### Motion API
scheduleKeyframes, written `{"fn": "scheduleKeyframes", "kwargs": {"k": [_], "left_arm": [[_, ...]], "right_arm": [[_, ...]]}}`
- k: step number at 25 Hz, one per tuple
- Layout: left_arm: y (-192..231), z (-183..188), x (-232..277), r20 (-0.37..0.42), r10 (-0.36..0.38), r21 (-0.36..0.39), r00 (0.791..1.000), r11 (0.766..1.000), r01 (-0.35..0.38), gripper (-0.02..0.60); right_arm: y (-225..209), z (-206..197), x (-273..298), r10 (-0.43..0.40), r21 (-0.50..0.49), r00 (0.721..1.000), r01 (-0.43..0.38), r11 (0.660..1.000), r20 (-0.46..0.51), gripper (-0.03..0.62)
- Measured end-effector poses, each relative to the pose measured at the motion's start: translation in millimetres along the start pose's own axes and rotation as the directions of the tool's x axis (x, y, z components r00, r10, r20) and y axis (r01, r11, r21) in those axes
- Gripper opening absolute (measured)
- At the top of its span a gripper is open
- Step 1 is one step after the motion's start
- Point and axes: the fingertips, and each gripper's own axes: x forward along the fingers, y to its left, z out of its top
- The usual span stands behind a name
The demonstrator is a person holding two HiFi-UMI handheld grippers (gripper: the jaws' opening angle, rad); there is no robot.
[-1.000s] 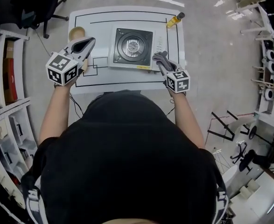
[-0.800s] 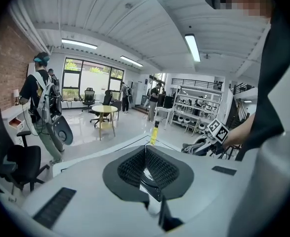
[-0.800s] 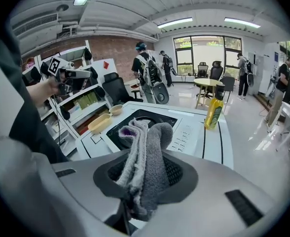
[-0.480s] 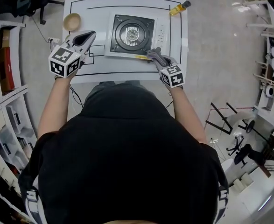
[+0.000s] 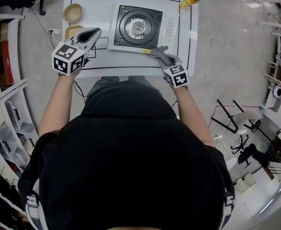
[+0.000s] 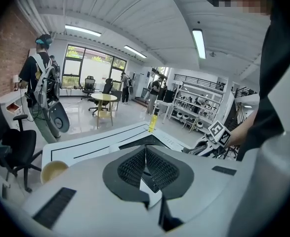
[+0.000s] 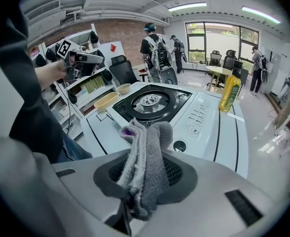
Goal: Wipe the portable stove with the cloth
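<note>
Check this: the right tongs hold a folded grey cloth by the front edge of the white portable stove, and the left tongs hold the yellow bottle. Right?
No. The left tongs are shut on nothing, as the left gripper view shows; the yellow bottle stands at the white table's far corner. The right tongs do hold the folded grey cloth by the white portable stove.

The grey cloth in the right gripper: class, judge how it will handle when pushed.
Probably floppy: the cloth folds and slumps in the right gripper. Likely light, as a single pinch holds it. Its fuzzy pile would probably drag on the stove, not slide.
</note>
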Motion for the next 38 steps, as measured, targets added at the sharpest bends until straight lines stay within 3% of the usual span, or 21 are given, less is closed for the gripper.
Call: {"fn": "scheduleKeyframes", "kwargs": {"k": [17,38], "left_arm": [[14.9,-28.3,-12.5,-0.020,0.018,-0.040,1.000,0.999,-0.018,0.023],[54.0,-62.6,-68.6,-0.029,0.071,-0.097,0.997,0.993,-0.074,0.023]], "right_arm": [[64.6,34.6,41.6,0.136,-0.132,0.991,-0.137,0.982,-0.015,0.112],[167.9,109.3,112.8,0.275,-0.323,0.959,-0.283,0.903,-0.071,0.112]]}}
